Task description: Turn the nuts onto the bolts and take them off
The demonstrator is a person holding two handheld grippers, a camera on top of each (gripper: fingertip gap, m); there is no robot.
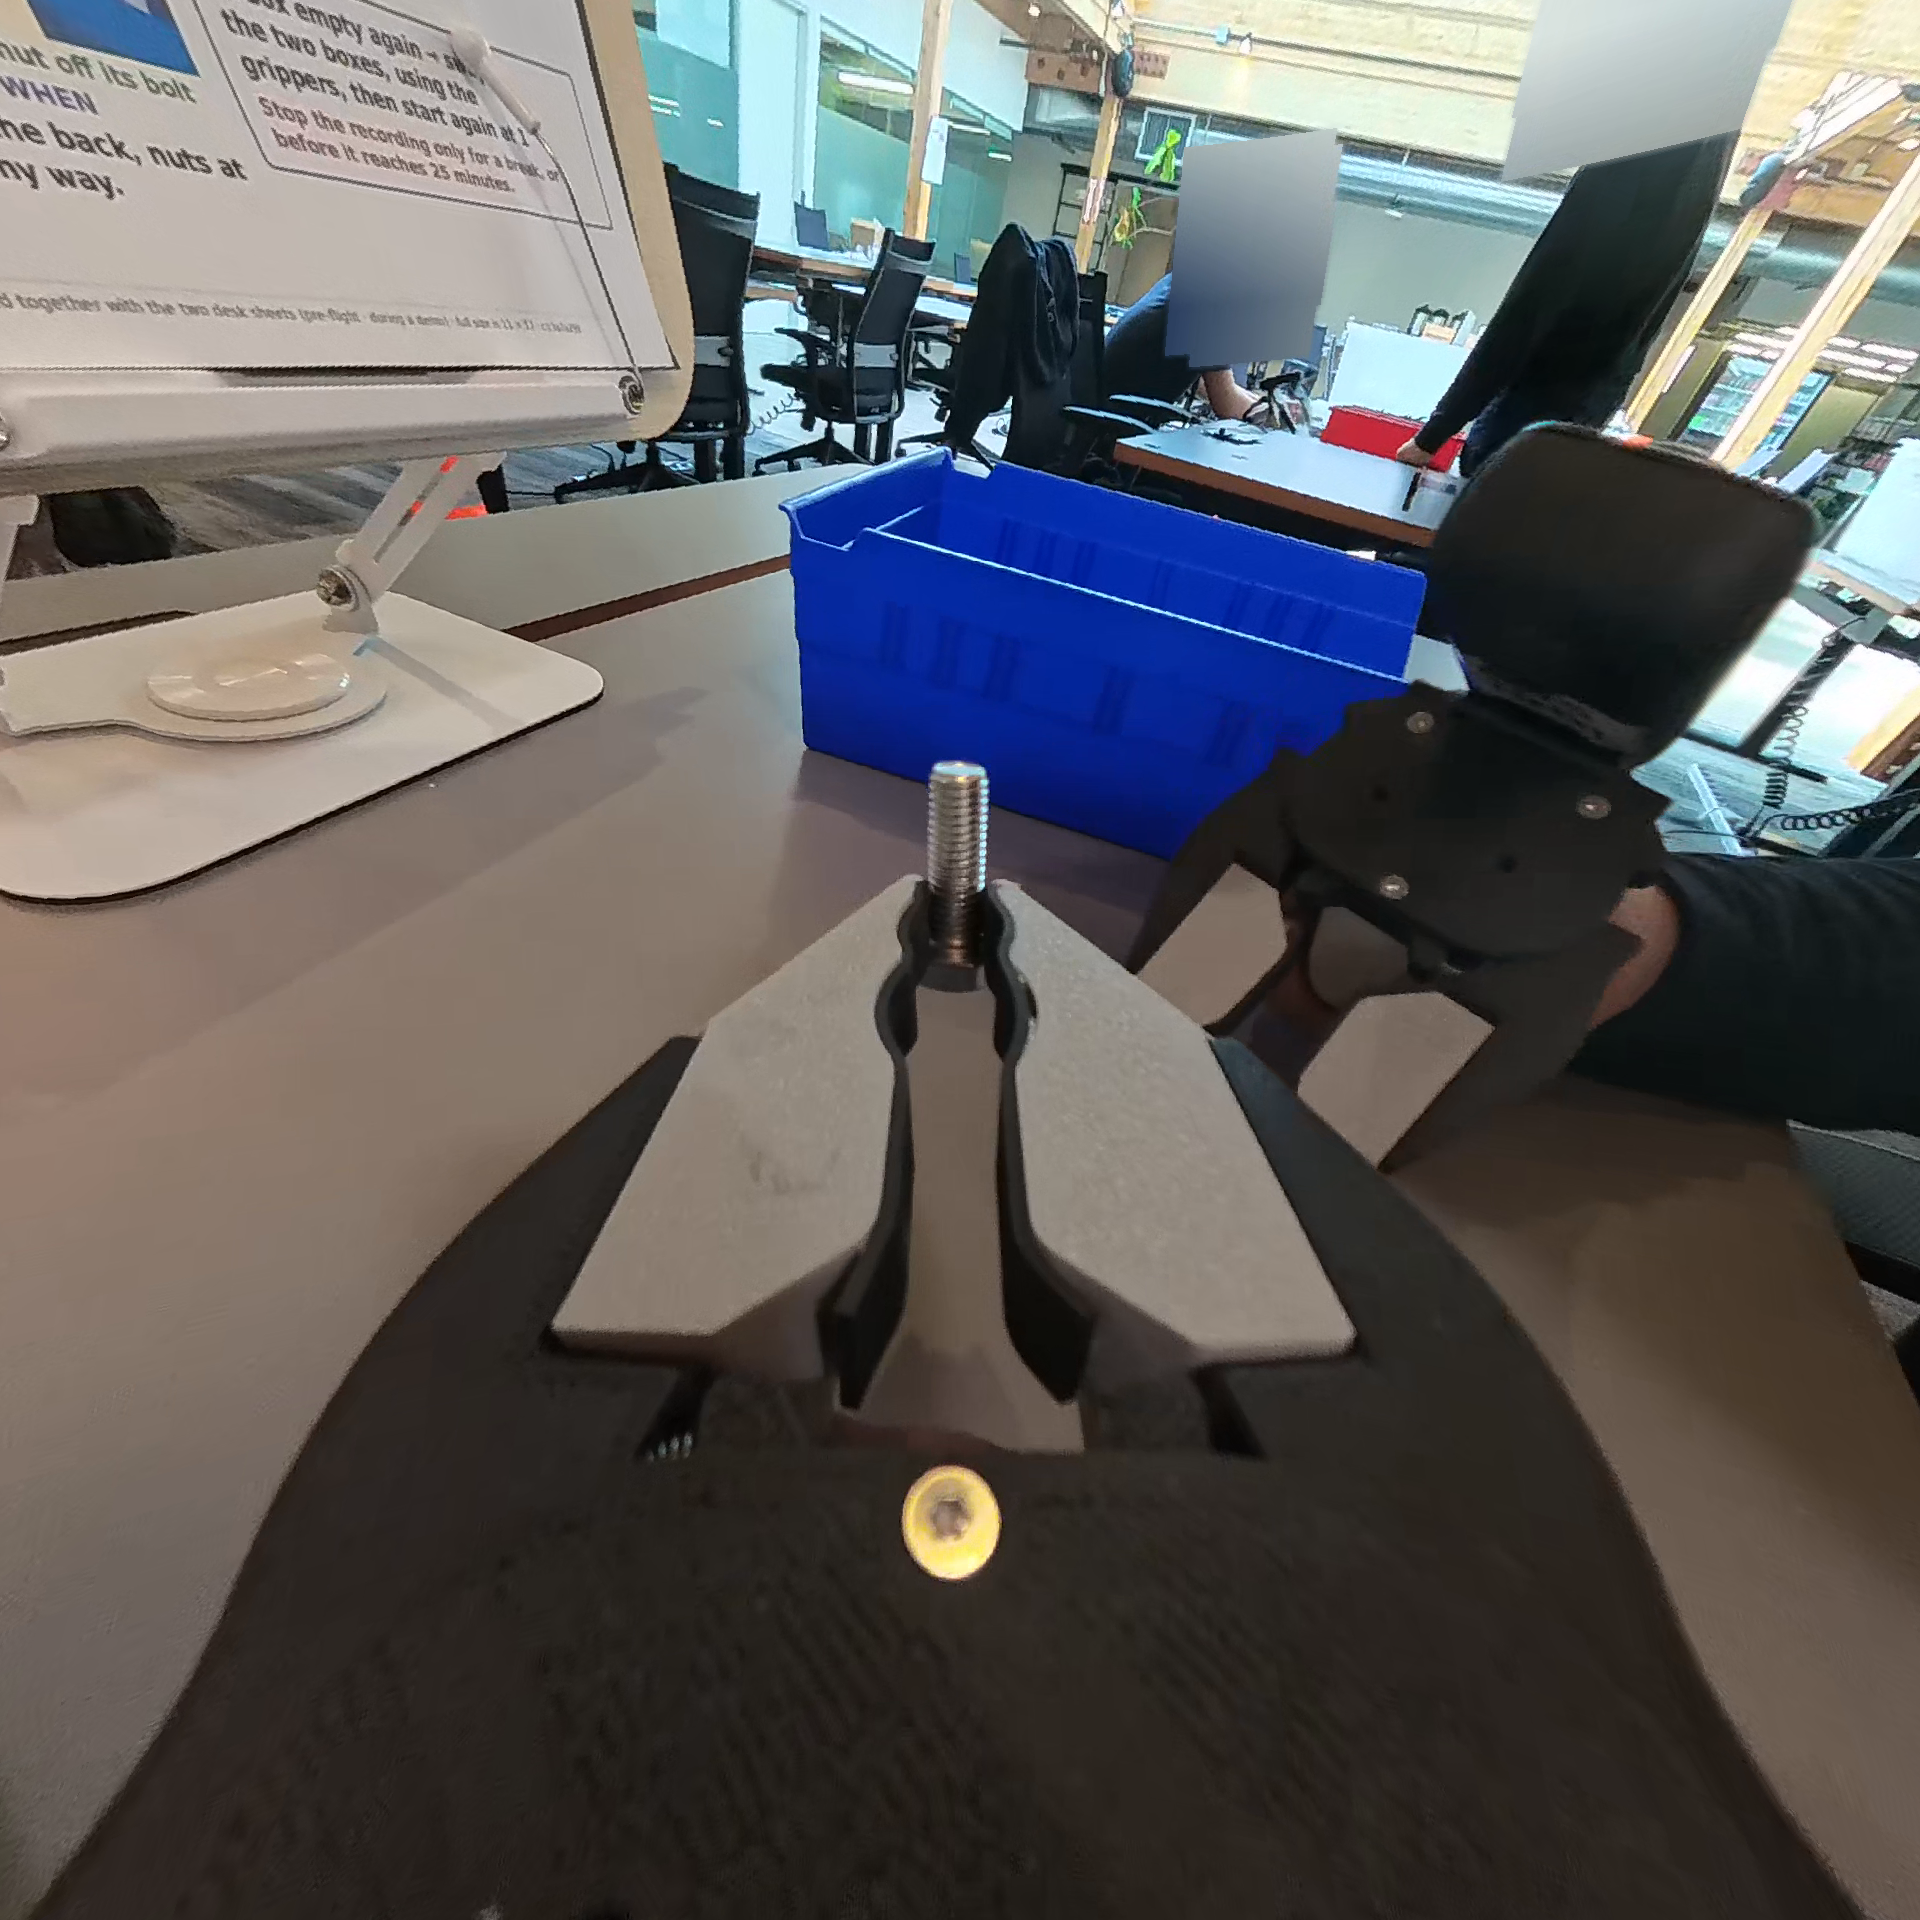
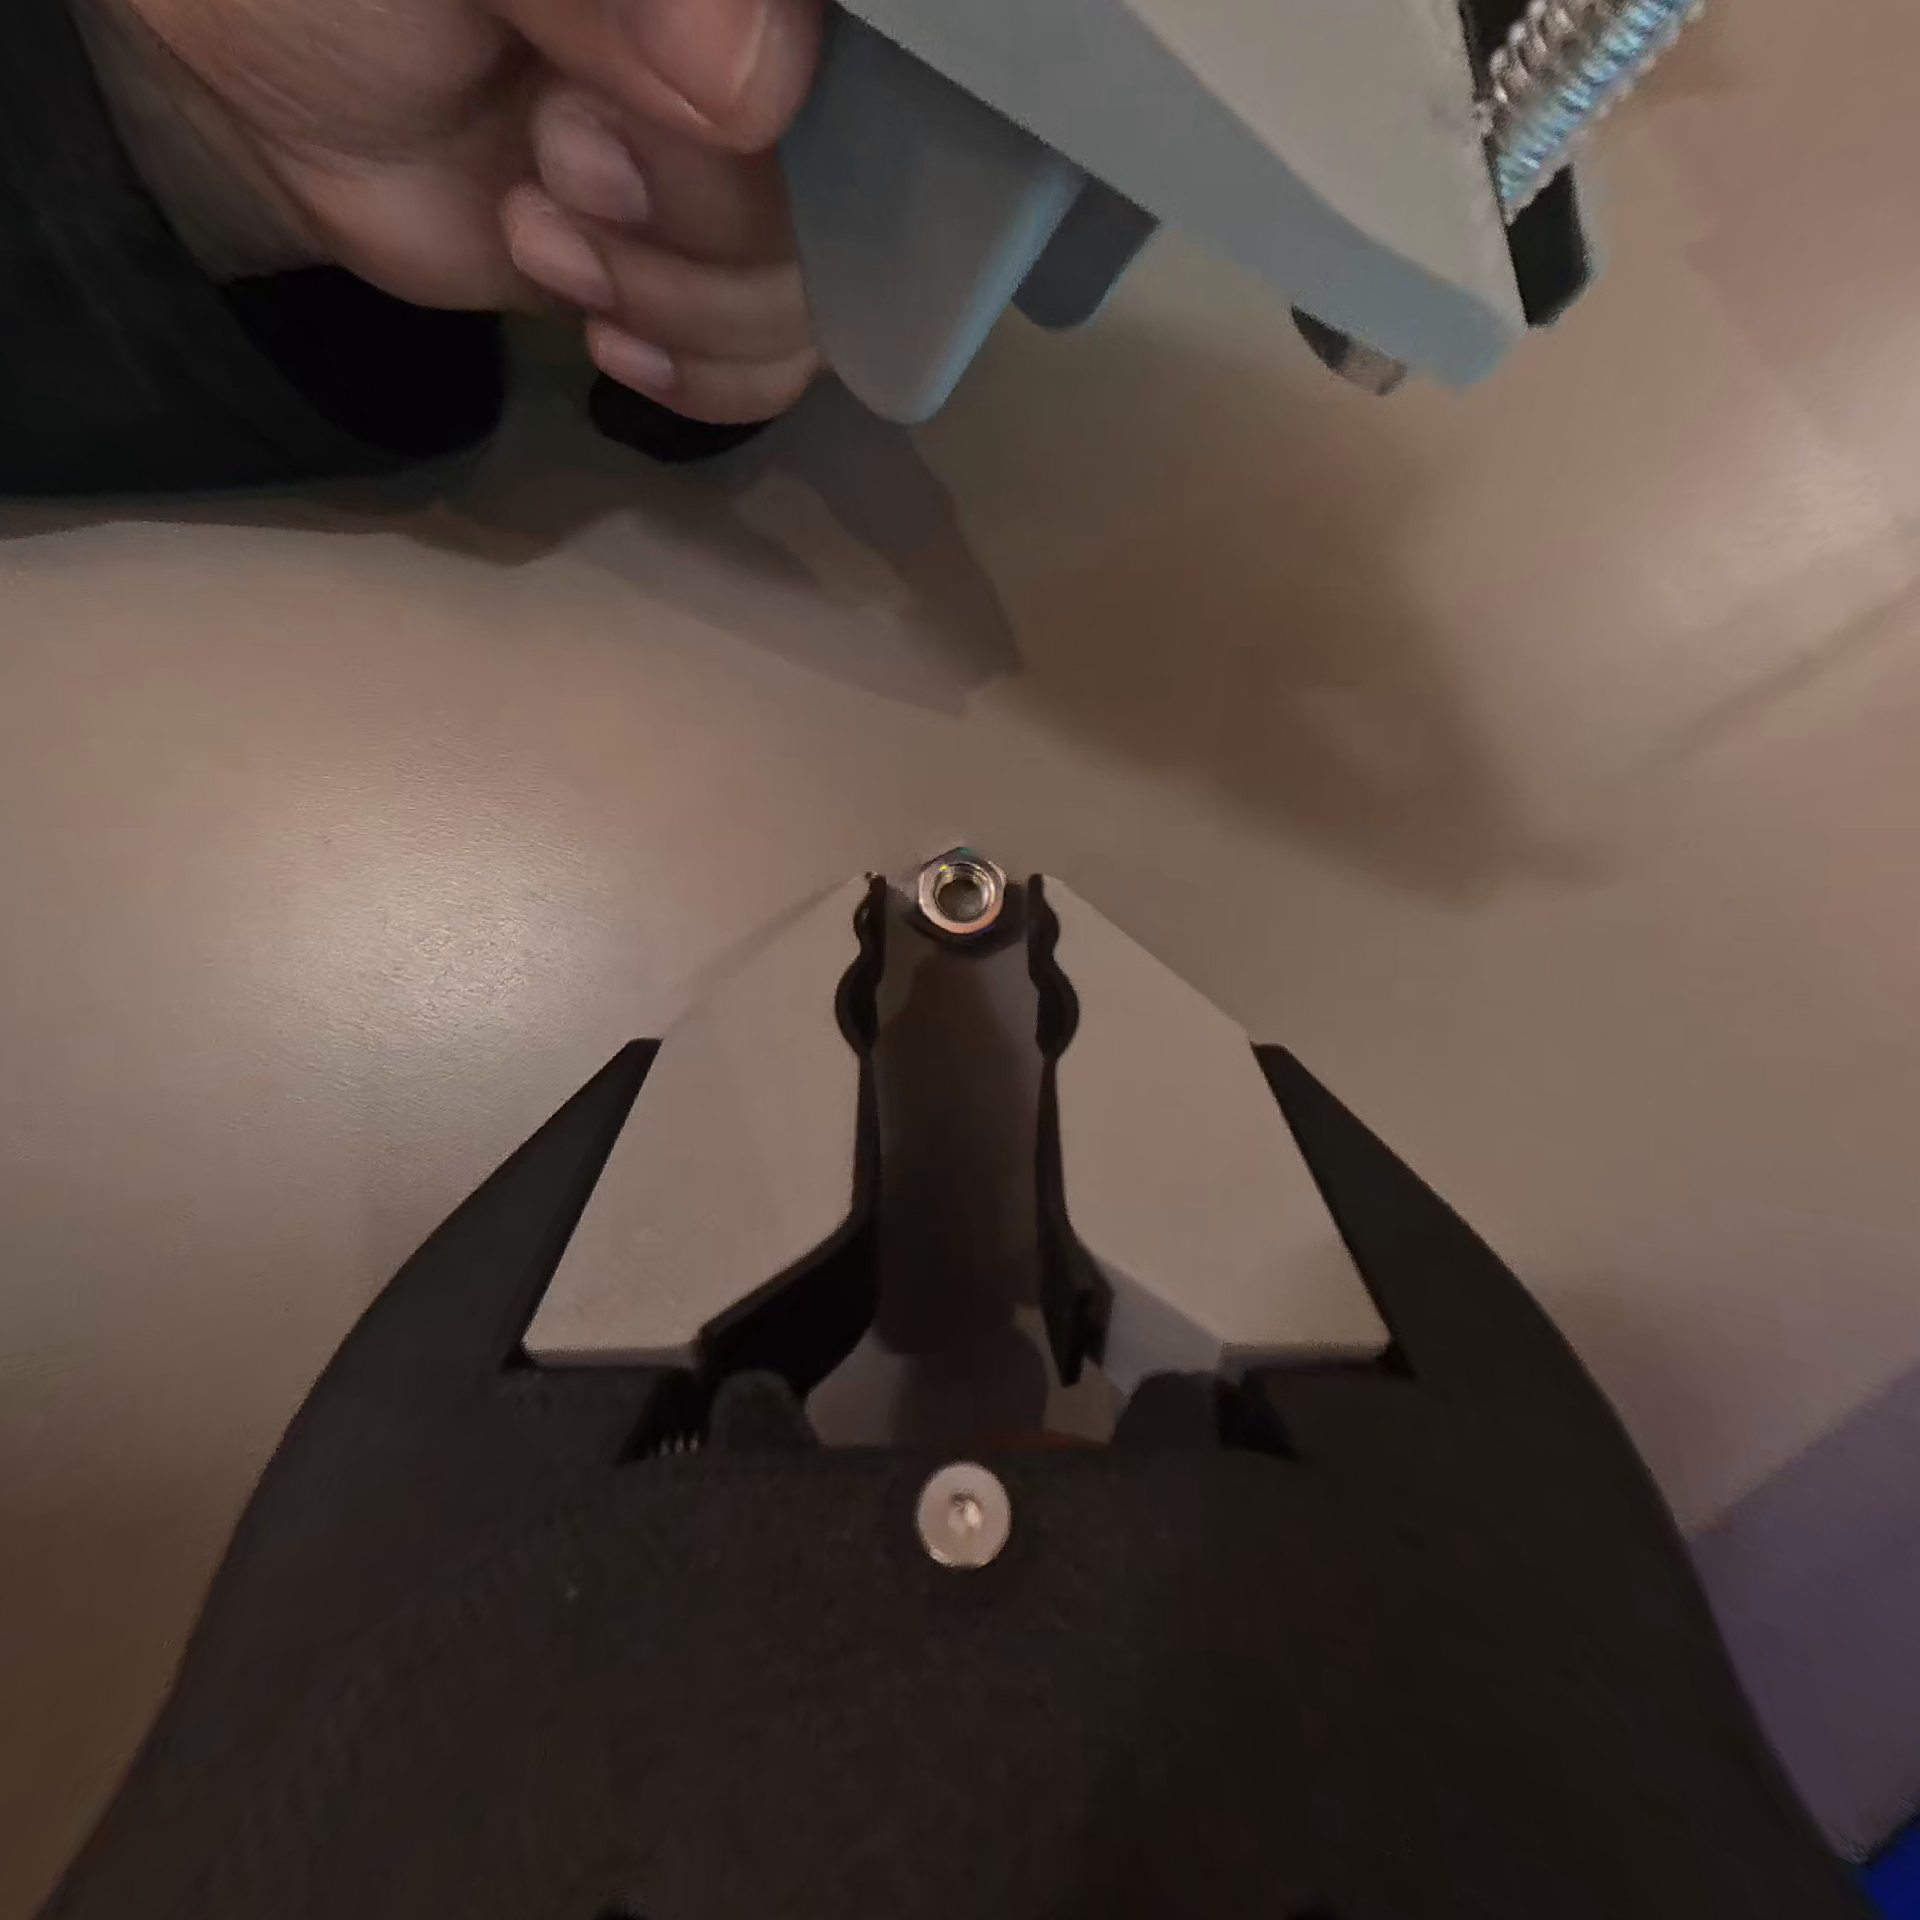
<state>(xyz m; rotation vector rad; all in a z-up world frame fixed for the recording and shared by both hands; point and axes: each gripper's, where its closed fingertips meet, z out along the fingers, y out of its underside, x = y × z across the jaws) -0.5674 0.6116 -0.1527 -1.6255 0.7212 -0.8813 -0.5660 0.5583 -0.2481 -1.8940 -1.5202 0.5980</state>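
My left gripper is shut on a silver bolt and holds it upright, threaded end up, above the table. My right gripper is shut on a small silver nut, its hole facing the camera, pointing down at the tan tabletop. In the left wrist view the right gripper hangs to the right of the bolt, held by a hand in a dark sleeve. In the right wrist view the left gripper's grey fingers and the bolt's thread show at the top edge, with a hand beside them.
A blue bin stands on the table behind the bolt. A white stand holding an instruction sheet is at the left. Office chairs, desks and people are far behind. A blue corner shows at bottom right. The left gripper's tips are roughly 11 cm from the right gripper's.
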